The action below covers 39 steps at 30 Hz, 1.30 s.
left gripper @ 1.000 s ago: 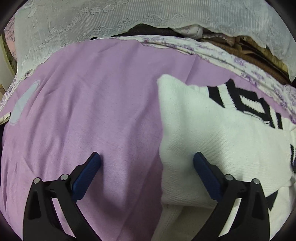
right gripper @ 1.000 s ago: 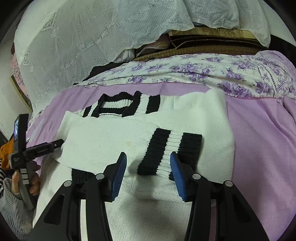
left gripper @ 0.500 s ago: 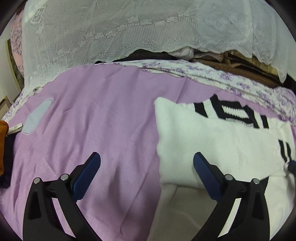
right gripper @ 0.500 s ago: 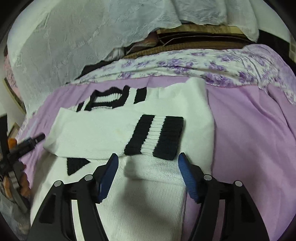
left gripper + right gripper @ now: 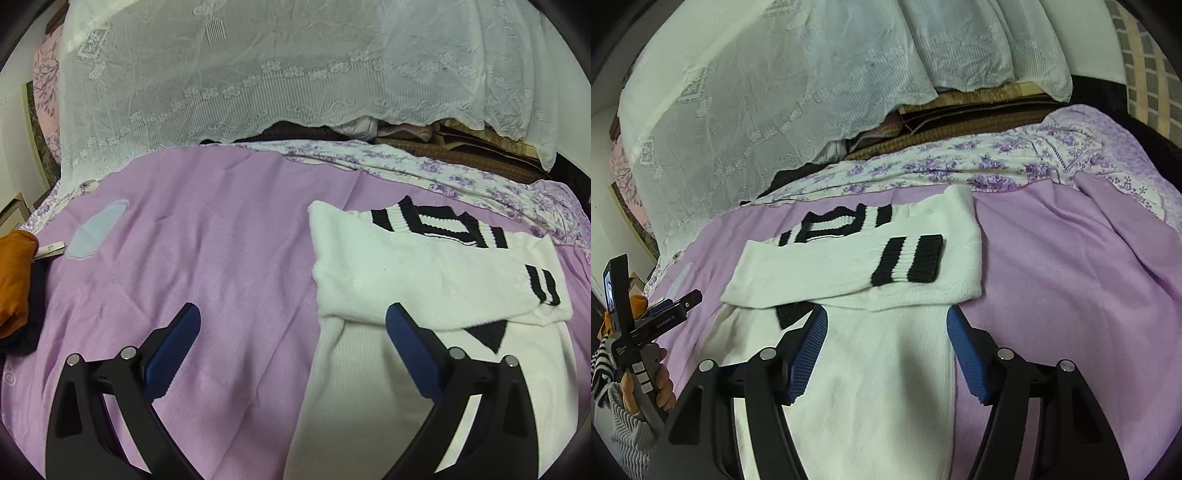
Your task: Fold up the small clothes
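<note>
a: sweater first, left wrist view. it lies flat on the purple blanket, both sleeves crossed over the chest. your left gripper hangs wide open, nothing between the blue pads; one pad sits over the hem side.

b: and the right wrist view?

a: your right gripper is parted over the lower body, empty. one sweater, two striped cuffs, one on top. sleeve fold looks done; next you likely pinch the bottom hem at both corners and carry it up to the collar.
</note>
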Each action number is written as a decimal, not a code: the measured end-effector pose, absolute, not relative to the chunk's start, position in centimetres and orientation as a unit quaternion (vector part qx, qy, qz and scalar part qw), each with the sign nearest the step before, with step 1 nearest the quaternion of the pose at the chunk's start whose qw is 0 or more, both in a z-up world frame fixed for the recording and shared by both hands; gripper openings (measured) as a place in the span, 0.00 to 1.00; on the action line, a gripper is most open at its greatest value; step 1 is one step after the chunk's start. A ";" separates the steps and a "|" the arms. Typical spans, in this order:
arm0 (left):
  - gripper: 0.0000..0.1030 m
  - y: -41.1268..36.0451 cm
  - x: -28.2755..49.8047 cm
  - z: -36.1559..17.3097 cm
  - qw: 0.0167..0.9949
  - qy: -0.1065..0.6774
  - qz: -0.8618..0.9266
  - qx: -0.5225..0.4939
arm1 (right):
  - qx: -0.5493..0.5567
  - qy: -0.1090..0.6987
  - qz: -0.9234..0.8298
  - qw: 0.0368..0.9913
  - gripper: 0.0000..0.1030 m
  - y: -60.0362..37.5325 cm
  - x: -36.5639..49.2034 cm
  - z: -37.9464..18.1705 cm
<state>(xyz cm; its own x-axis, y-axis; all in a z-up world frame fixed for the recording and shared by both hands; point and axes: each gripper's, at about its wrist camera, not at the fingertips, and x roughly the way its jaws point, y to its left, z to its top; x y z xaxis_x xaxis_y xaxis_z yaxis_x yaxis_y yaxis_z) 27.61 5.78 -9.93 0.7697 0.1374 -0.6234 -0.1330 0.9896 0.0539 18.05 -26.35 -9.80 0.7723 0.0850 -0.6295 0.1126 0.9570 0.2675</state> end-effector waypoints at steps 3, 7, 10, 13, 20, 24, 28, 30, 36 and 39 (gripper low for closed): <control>0.95 5.3 26.2 -9.6 0.943 0.325 0.071 0.010 | 0.144 0.330 -0.003 0.933 0.66 -25.5 17.0 -9.4; 0.95 4.6 24.5 -9.3 0.945 0.319 0.072 0.019 | 0.139 0.319 -0.003 0.938 0.67 -24.7 15.5 -8.8; 0.95 4.2 23.0 -8.9 0.947 0.314 0.070 0.021 | 0.138 0.309 -0.002 0.941 0.69 -24.2 14.4 -8.2; 0.95 3.8 21.6 -8.4 0.949 0.305 0.068 0.026 | 0.137 0.304 0.000 0.943 0.73 -23.7 13.3 -7.8; 0.95 3.0 18.4 -7.1 0.955 0.290 0.060 0.029 | 0.135 0.292 0.008 0.947 0.79 -22.7 10.7 -6.8; 0.95 2.5 16.7 -6.5 0.957 0.280 0.060 0.031 | 0.134 0.289 0.012 0.948 0.81 -22.2 9.5 -6.3; 0.95 2.3 15.2 -6.0 0.960 0.272 0.060 0.032 | 0.132 0.287 0.018 0.949 0.82 -21.8 8.5 -5.7; 0.95 2.2 14.5 -5.8 0.961 0.269 0.060 0.030 | 0.129 0.285 0.021 0.950 0.82 -21.5 8.1 -5.4; 0.95 2.3 12.7 -5.2 0.963 0.263 0.060 0.026 | 0.118 0.278 0.029 0.953 0.83 -20.3 7.0 -4.4; 0.96 2.3 12.1 -5.0 0.963 0.262 0.060 0.025 | 0.113 0.276 0.033 0.954 0.84 -19.8 6.5 -4.1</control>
